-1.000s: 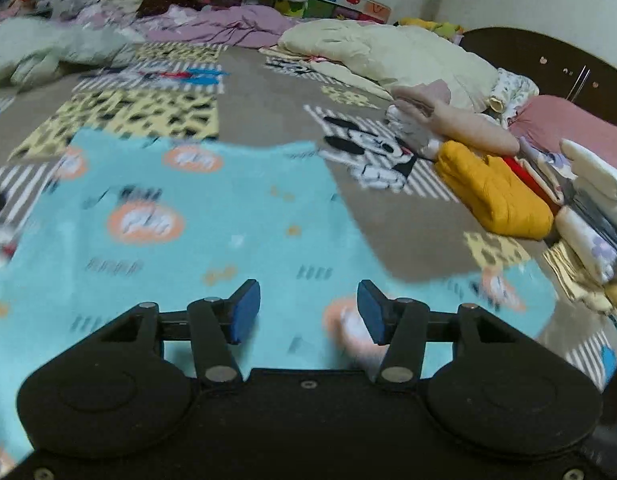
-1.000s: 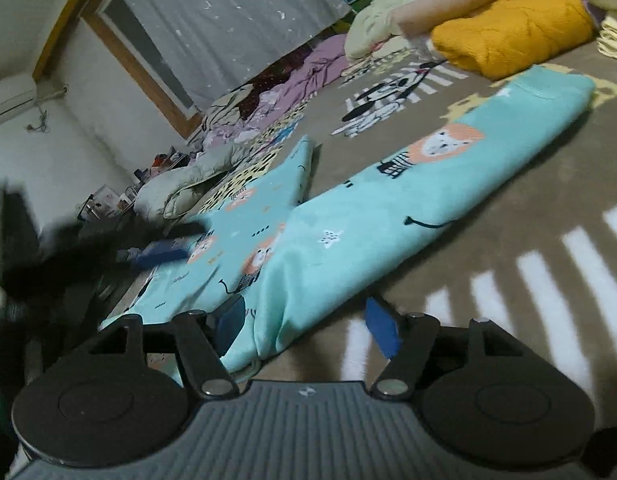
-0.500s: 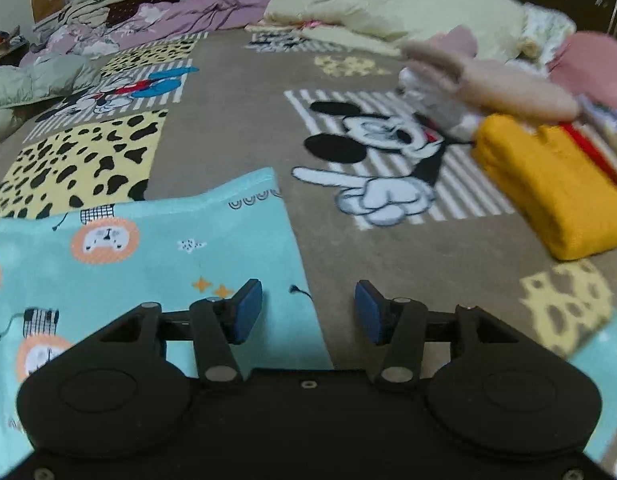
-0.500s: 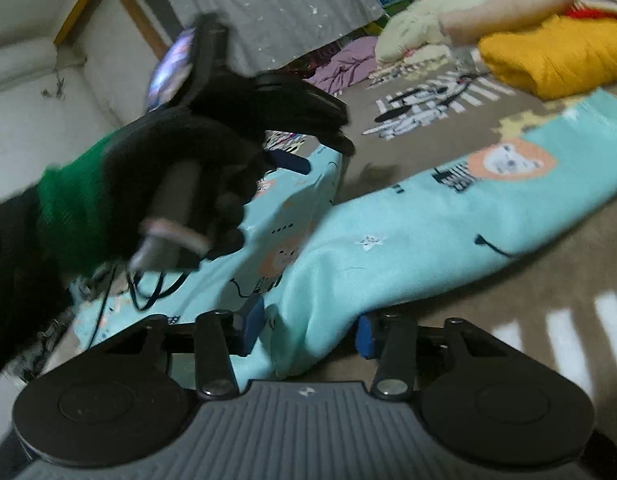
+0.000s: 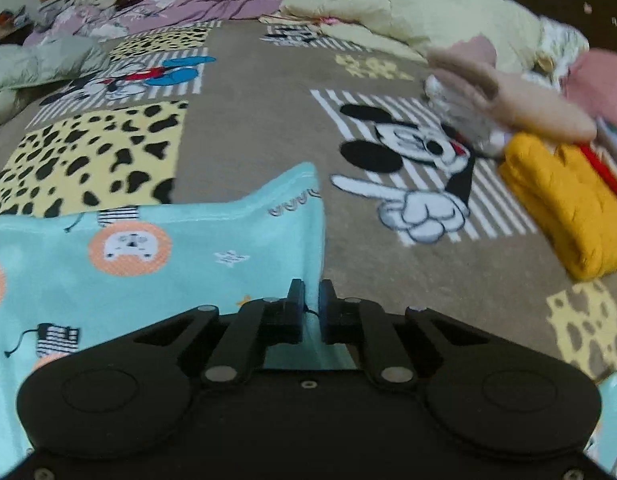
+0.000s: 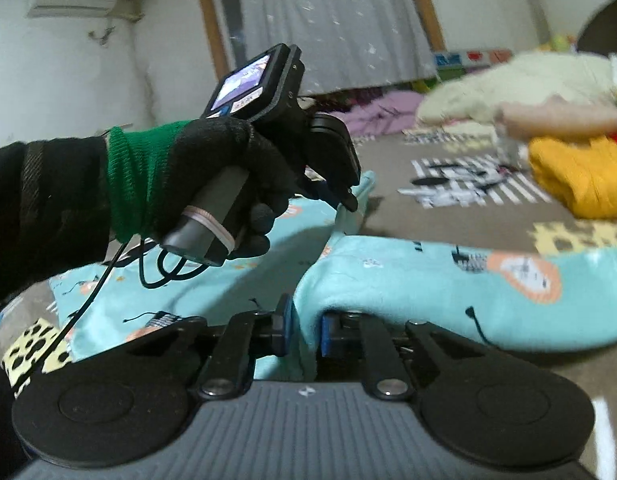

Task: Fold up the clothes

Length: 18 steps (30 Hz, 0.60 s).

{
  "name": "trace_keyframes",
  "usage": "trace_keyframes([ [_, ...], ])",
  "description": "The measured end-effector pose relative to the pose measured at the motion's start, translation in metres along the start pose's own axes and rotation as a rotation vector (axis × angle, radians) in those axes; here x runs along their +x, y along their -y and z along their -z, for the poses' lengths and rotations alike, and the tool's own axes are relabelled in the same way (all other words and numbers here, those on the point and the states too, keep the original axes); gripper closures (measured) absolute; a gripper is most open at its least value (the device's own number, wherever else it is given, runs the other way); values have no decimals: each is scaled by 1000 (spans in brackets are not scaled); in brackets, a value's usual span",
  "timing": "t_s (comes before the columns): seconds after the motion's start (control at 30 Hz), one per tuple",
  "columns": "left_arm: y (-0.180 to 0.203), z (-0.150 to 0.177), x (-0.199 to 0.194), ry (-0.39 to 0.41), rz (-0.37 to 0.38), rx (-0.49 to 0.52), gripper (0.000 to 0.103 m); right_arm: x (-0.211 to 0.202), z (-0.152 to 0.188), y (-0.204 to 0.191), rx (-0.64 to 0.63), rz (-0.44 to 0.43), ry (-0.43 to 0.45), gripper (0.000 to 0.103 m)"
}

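Observation:
A light blue garment (image 5: 156,248) printed with orange lion faces lies spread on the bed. My left gripper (image 5: 311,296) is shut on the garment's right edge near its far corner. In the right wrist view the same garment (image 6: 448,288) lies with one long part stretched to the right. My right gripper (image 6: 302,326) is shut on a raised fold of it. A gloved hand (image 6: 212,176) with a green cuff holds the left gripper (image 6: 350,200) just beyond, over the cloth.
The bed carries a brown cartoon blanket (image 5: 260,120). A folded yellow garment (image 5: 564,208) and a pink one (image 5: 504,92) lie at the right, with a cream quilt (image 5: 408,8) behind. Purple and grey bedding (image 5: 168,4) is heaped at the far left. A curtain (image 6: 328,20) hangs beyond.
Both grippers were open and have shut on the blue garment. The left gripper moved forward to the garment's far right edge; the hand holding it came into the right wrist view.

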<state>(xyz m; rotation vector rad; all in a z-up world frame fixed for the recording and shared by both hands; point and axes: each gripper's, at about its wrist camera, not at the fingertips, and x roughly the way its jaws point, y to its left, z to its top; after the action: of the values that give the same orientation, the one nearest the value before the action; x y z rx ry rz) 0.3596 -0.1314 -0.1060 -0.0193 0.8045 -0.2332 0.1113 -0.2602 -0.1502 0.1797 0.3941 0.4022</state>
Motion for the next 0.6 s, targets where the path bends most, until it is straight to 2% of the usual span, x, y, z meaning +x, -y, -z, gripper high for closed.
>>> trace_keyframes([
  [0.27,-39,3,-20,37,4,-54,96,7,-3,-36,-124,-74,8,89],
  [0.6,-75,14,-10,37,22,-98,97,30,-5,-63,-182,-140,-38,89],
])
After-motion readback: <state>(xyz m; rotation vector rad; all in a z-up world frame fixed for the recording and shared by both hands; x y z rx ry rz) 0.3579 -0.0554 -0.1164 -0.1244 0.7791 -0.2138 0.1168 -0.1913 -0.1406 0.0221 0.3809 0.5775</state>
